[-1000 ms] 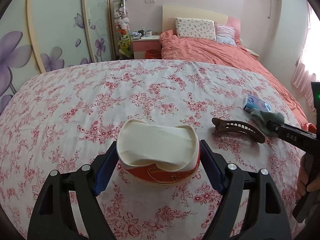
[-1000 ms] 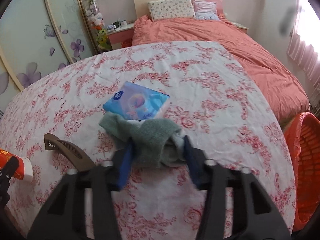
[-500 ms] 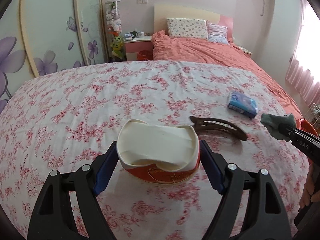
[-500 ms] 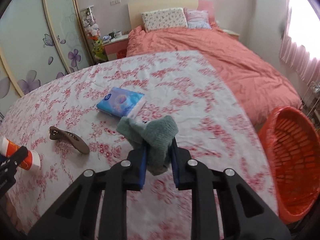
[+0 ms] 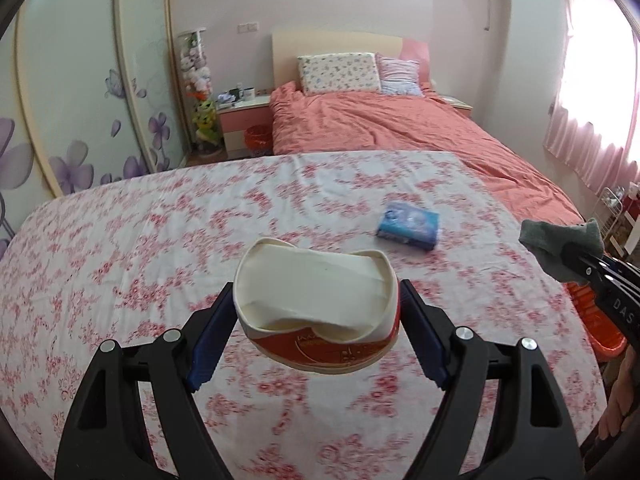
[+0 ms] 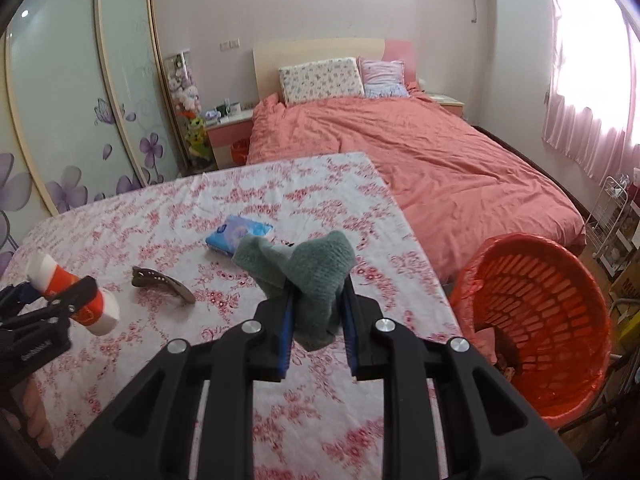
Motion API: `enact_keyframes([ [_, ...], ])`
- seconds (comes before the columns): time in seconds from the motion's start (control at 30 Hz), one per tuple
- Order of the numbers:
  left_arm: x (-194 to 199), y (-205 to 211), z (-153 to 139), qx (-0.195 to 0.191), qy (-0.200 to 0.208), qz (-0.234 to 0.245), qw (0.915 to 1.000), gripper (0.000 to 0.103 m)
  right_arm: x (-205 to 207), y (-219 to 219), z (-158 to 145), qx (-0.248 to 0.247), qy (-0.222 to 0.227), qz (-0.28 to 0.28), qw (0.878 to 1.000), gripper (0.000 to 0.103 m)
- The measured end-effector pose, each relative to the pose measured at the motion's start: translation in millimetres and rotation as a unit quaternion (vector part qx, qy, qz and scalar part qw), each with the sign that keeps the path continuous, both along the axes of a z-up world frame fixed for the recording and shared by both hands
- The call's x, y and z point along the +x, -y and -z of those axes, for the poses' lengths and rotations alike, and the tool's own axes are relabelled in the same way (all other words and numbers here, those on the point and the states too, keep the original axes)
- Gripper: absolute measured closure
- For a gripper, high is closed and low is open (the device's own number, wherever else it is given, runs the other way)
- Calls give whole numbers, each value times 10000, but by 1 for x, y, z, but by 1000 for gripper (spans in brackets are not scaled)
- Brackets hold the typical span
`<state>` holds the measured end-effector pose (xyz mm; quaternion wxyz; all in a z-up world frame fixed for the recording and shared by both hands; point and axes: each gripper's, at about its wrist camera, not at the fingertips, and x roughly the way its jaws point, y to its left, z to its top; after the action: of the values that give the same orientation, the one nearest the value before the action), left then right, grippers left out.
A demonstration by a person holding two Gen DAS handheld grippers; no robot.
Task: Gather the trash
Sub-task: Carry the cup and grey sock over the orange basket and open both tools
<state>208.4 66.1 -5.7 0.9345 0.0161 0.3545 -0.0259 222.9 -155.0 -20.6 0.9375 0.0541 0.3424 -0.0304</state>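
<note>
Jaws clamped — left gripper (image 5: 316, 332) on squashed cup (image 5: 318, 312), right gripper (image 6: 316, 316) on green sock (image 6: 316, 276).

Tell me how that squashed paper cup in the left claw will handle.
The paper cup is probably light and flimsy: its rim is already buckled between the left claw's pads. Squeezing harder would likely crush it further. Its round body might roll if dropped.

Two hand-held black plastic tongs, each forked into angular open-frame arms.
Left tongs (image 5: 316, 340) and right tongs (image 6: 316, 324) carry ribbed blue pads, round silver screws at the joints; white lettering marks one arm.
</note>
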Motion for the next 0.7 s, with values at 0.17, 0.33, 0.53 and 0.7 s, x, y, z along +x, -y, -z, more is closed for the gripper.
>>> enact_keyframes([
  [0.17, -4, 26, -8, 67, 76, 238, 9997, 25, -18, 13, -14, -12, 179, 101, 9998, 82],
  [0.33, -4, 54, -14, 117, 109, 497, 9986, 25, -33, 35, -23, 51, 306, 261, 9992, 82],
  [0.53, -4, 89, -16, 146, 131, 814, 9965, 25, -48, 63, -28, 34, 423, 537, 9977, 82],
  [0.7, -6, 123, -19, 116, 160, 1118, 9935, 25, -61, 95, -29, 30, 512, 862, 9950, 82],
])
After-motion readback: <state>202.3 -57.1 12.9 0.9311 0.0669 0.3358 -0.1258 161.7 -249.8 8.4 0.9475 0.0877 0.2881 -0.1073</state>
